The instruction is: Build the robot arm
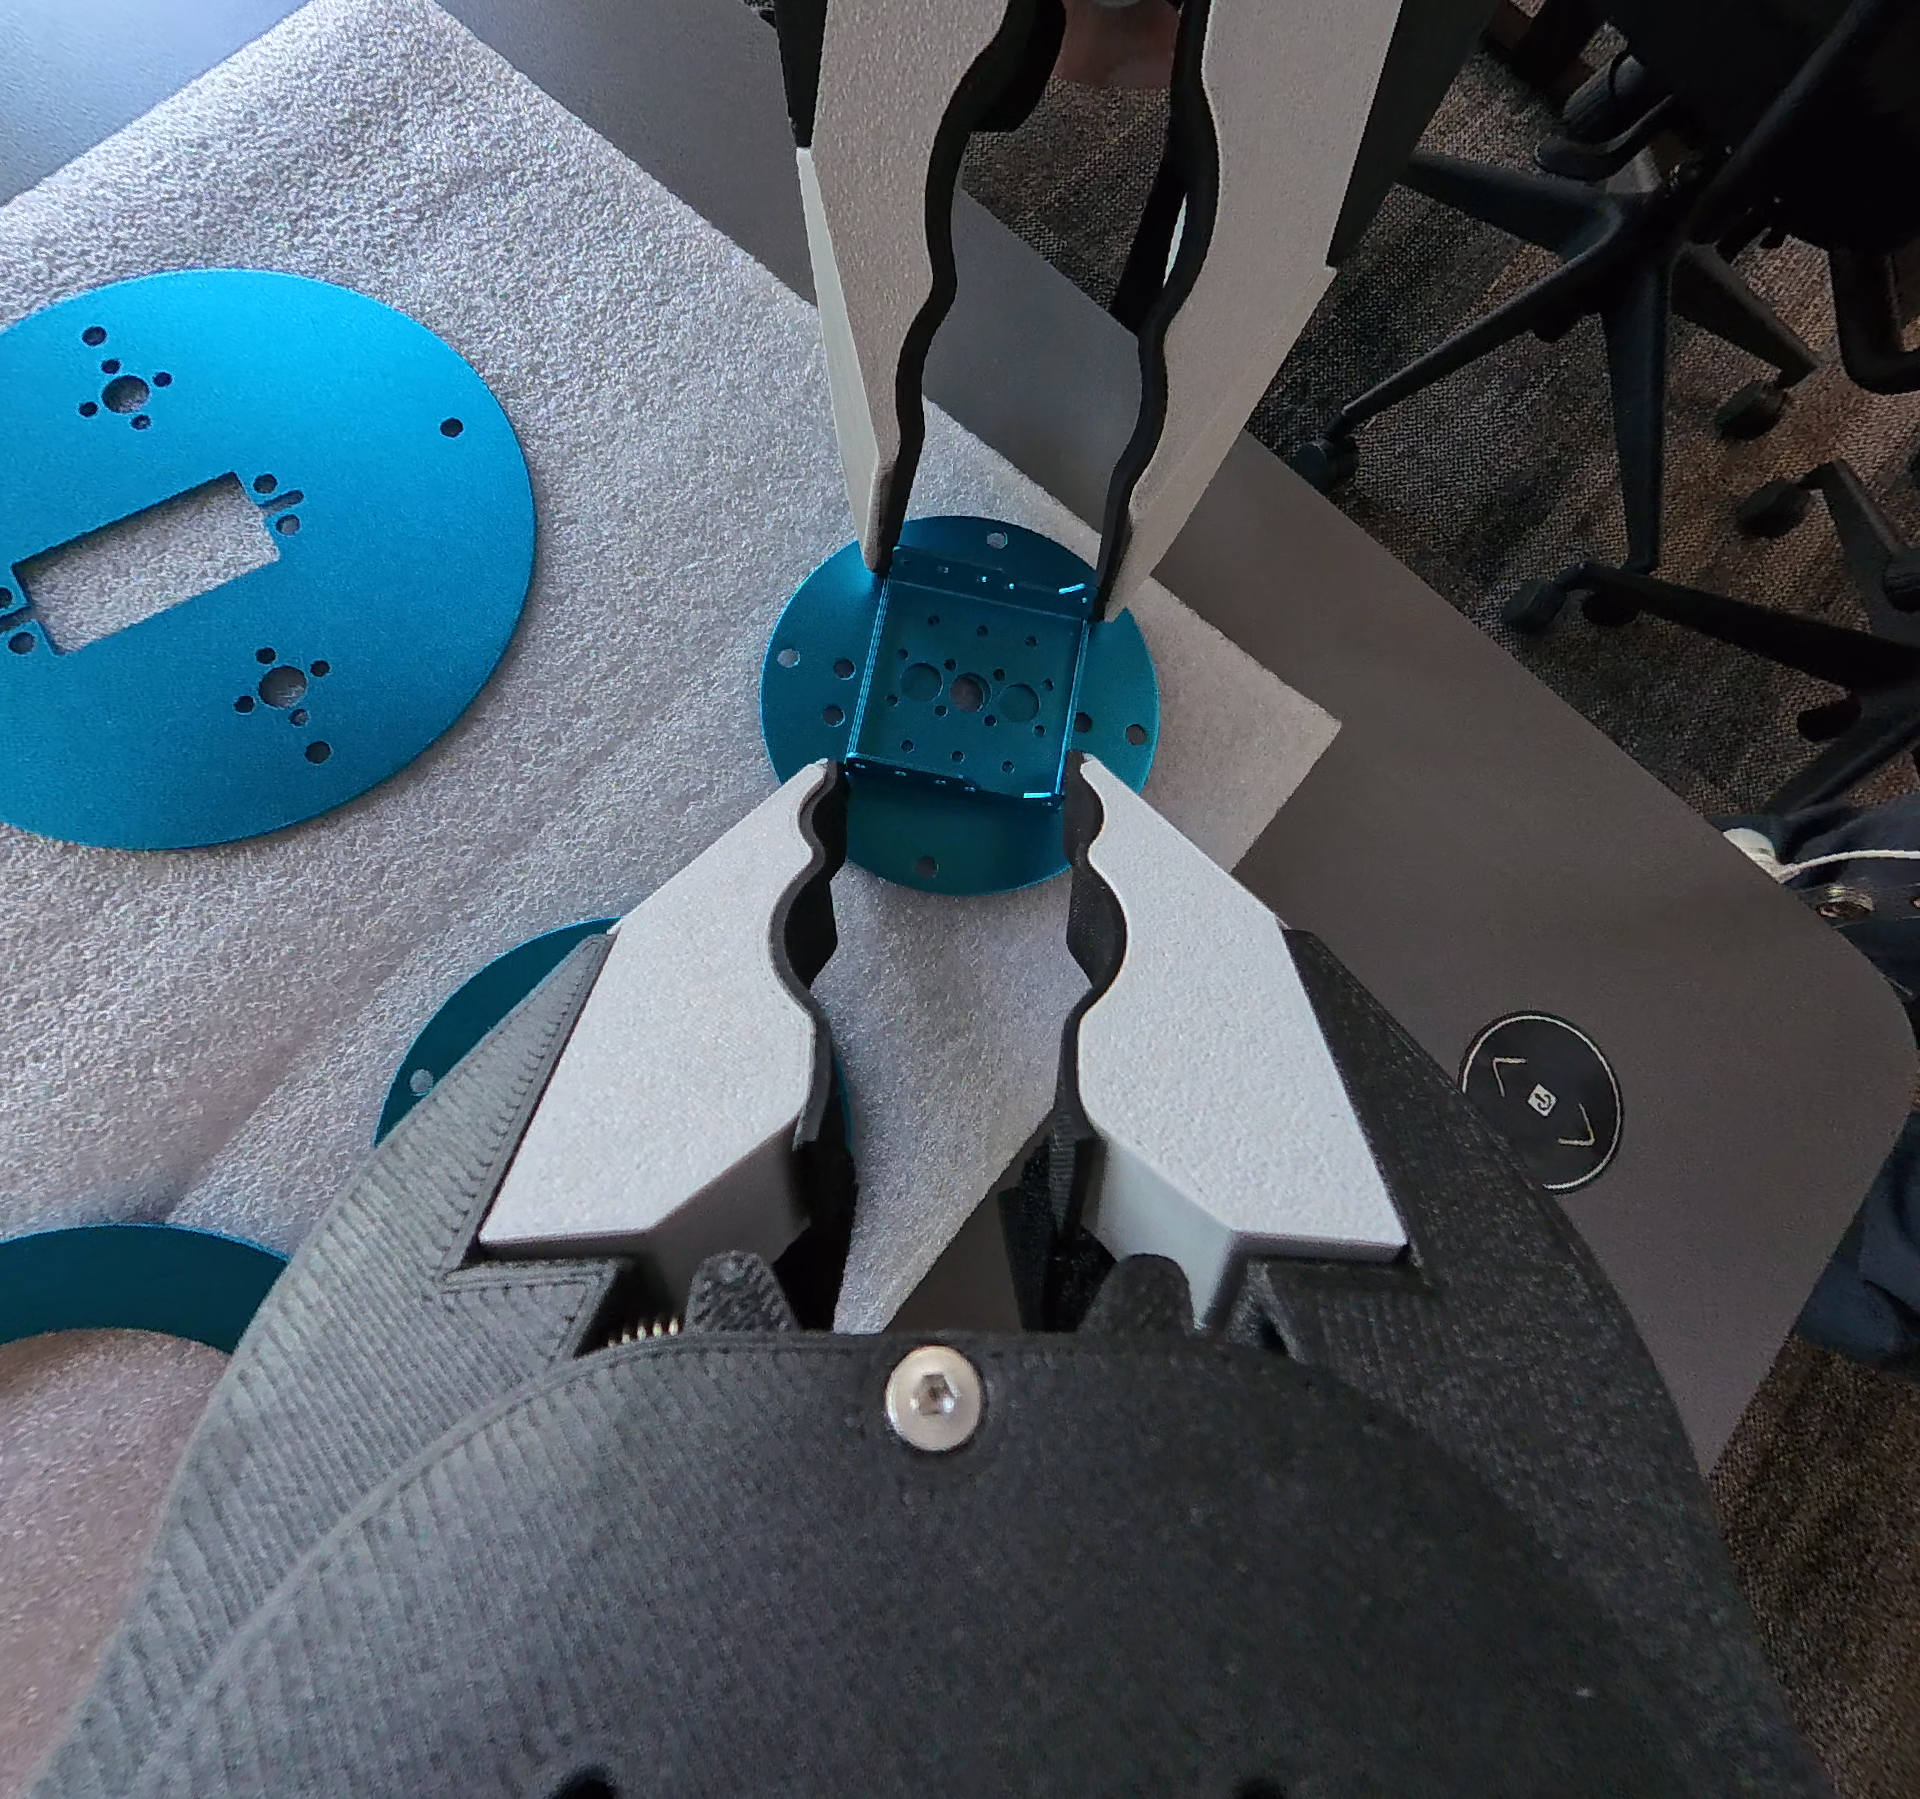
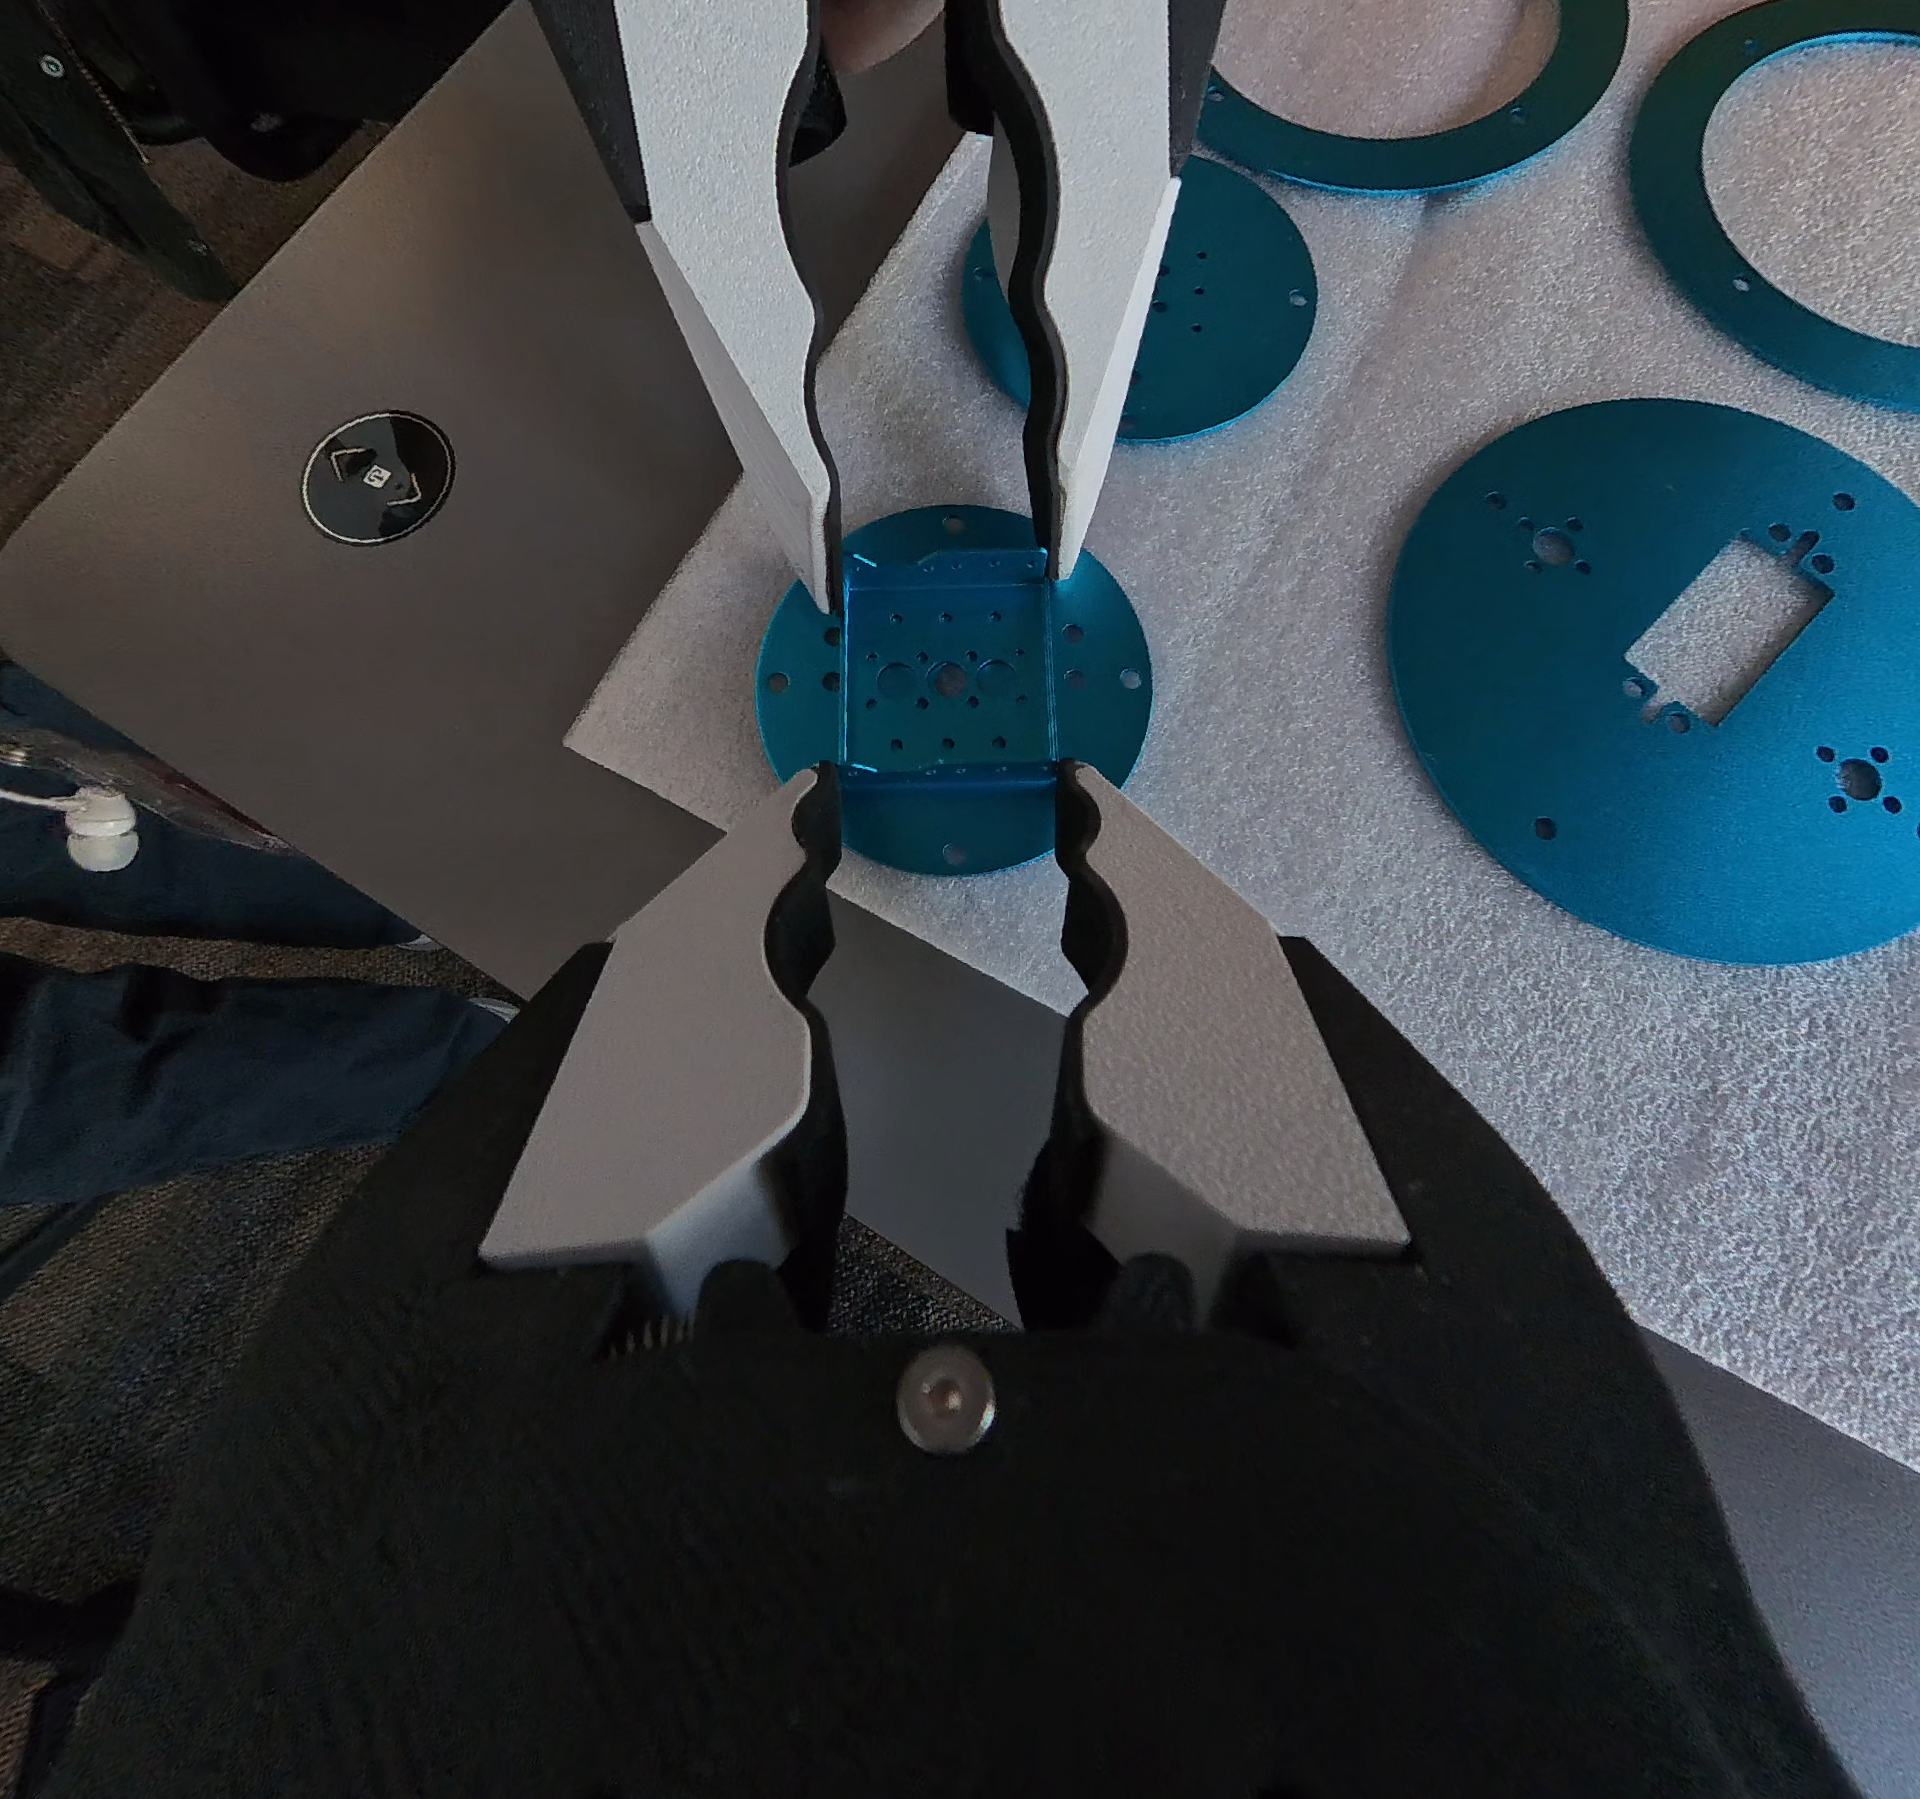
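Currently, left wrist view: left gripper [image 1: 956, 767] clenched on near corners of blue square bracket [image 1: 966, 684], seated on small blue disc [image 1: 961, 840] atop foam sheet [image 1: 520, 222]. Even pressure advised.

Right wrist view: right gripper [image 2: 940, 773] grasping same bracket [image 2: 945, 679] from opposite end. Bracket best kept level, centred on disc [image 2: 951, 835].

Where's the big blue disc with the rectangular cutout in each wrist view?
Left wrist view: big disc at the left edge, upper middle, flat on the foam sheet.
Right wrist view: big disc at the right edge, middle, on the same foam.
Shared landmark: the square bracket on the small disc, centre of both views, with both grippers' tips at its corners.
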`<state>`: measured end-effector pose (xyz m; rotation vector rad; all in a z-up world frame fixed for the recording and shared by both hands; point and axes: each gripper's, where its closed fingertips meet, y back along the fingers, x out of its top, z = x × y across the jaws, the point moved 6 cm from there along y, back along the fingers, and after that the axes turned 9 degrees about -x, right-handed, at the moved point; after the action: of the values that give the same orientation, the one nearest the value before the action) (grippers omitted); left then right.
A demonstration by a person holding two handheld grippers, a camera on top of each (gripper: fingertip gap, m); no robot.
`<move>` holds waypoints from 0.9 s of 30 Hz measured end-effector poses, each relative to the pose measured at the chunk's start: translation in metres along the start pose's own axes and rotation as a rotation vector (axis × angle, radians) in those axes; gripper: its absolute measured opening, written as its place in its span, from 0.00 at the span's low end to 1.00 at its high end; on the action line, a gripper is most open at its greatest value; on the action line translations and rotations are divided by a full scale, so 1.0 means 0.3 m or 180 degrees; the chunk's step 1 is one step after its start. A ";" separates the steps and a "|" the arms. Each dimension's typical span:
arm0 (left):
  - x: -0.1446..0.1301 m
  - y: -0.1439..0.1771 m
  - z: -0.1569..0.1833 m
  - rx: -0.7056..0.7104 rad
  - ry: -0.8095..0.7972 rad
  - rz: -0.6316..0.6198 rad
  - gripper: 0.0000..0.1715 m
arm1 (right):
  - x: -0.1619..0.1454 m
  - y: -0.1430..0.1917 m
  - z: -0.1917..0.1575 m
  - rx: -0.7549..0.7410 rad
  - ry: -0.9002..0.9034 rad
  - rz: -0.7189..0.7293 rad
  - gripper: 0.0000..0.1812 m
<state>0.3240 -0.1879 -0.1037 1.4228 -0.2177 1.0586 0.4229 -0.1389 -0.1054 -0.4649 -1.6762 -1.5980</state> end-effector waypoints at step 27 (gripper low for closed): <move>-0.002 0.002 -0.005 -0.0022 0.0023 0.0038 0.24 | -0.002 -0.002 0.002 0.0006 -0.0053 0.0034 0.22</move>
<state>0.3226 -0.1869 -0.1040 1.4127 -0.2247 1.0718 0.4227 -0.1384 -0.1063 -0.4866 -1.6847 -1.5888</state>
